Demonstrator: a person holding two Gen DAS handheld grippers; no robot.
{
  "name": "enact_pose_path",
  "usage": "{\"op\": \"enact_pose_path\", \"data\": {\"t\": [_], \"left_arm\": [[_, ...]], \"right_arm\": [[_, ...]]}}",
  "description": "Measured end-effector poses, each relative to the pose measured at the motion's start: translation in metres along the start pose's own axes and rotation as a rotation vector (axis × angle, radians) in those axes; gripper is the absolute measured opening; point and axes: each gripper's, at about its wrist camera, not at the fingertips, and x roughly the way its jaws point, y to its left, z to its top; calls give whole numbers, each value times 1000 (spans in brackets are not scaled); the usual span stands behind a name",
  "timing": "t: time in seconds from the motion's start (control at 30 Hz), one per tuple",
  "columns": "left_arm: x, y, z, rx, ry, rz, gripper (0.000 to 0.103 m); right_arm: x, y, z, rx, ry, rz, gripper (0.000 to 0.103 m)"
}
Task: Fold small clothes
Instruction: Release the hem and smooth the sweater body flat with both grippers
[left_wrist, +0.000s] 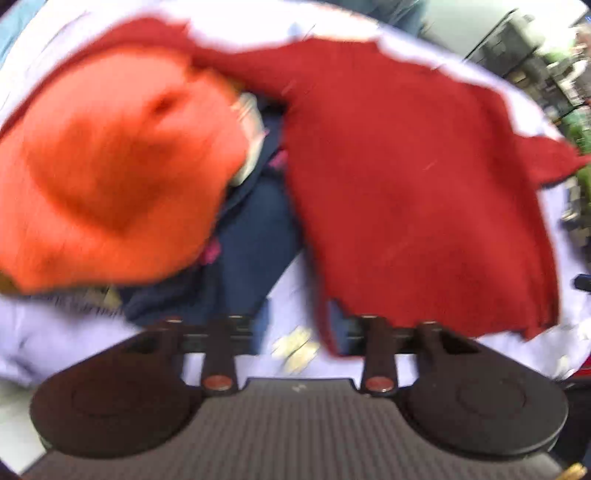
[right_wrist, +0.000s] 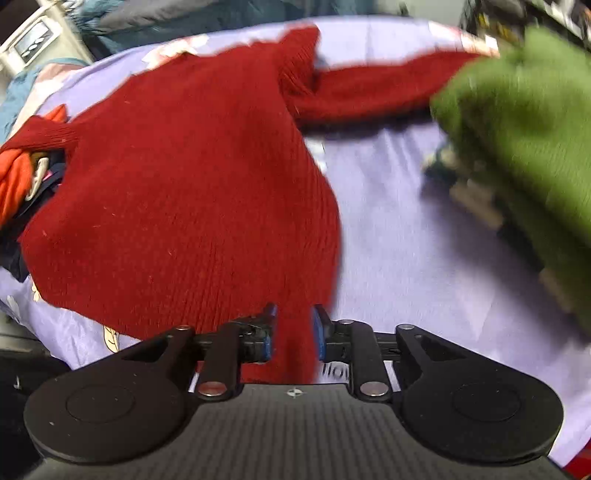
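Red knit sweater (right_wrist: 177, 192) spread on lavender bedsheet (right_wrist: 406, 240). Right claw (right_wrist: 294, 332) parted, sweater hem between pads, unpressed. Left claw (left_wrist: 295, 334) part-open, empty; view blurred.

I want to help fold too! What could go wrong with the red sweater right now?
1. The hem of the red sweater sits between the fingers of the right claw, so lifting away might drag it crooked.
2. Its left sleeve lies on the orange garment and the dark blue clothes, so folding could pull those along.
3. The other sleeve reaches the green garment and may catch there.
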Motion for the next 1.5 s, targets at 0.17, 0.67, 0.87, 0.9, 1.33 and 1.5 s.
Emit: {"op": "enact_pose_path", "data": {"t": [0.17, 0.67, 0.87, 0.9, 1.33, 1.5], "left_arm": [[12, -55, 14, 146, -76, -59, 51], [122, -102, -20, 334, -25, 150, 56], [108, -107, -16, 329, 2, 130, 59], [102, -106, -13, 303, -2, 113, 61], [65, -109, 9, 175, -84, 64, 68], [74, -119, 12, 153, -83, 42, 80]], "right_arm": [[17, -7, 10, 104, -57, 67, 71], [74, 10, -16, 16, -13, -40, 53], [66, 18, 5, -12, 16, -39, 57], [59, 16, 12, -5, -13, -29, 58], [-26, -100, 179, 325, -394, 39, 90], [-29, -181, 233, 471, -370, -109, 93]]}}
